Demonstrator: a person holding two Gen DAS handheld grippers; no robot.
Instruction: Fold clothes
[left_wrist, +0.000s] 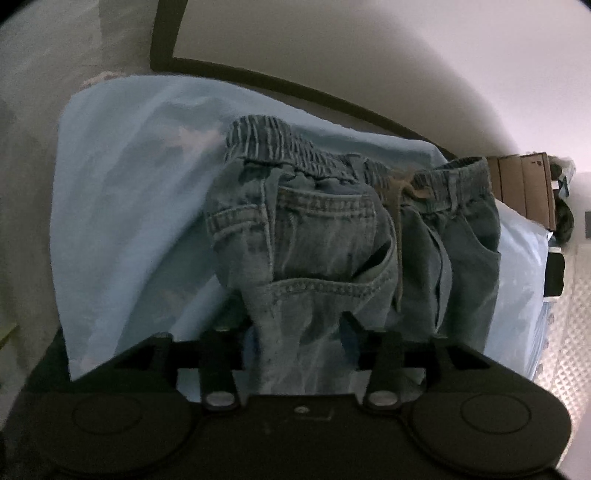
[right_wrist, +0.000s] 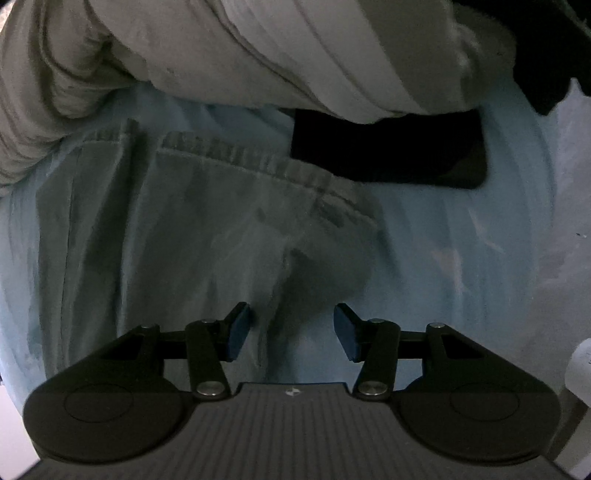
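A pair of faded denim shorts (left_wrist: 332, 229) with an elastic waistband and a brown drawstring lies on a light blue sheet (left_wrist: 122, 206). In the left wrist view my left gripper (left_wrist: 299, 332) is shut on a bunched fold of the denim near its hem. In the right wrist view my right gripper (right_wrist: 291, 328) is open, its blue pads (right_wrist: 236, 332) on either side of a raised ridge of the denim (right_wrist: 184, 229), not clamping it. The hem edge of the shorts runs across the upper middle of that view.
A beige quilted blanket or sleeve (right_wrist: 221, 55) hangs over the top of the right view, with a dark flat object (right_wrist: 391, 147) under it. A dark picture frame (left_wrist: 173, 44) is on the wall behind. Brown boxes (left_wrist: 524, 184) stand at the right of the bed.
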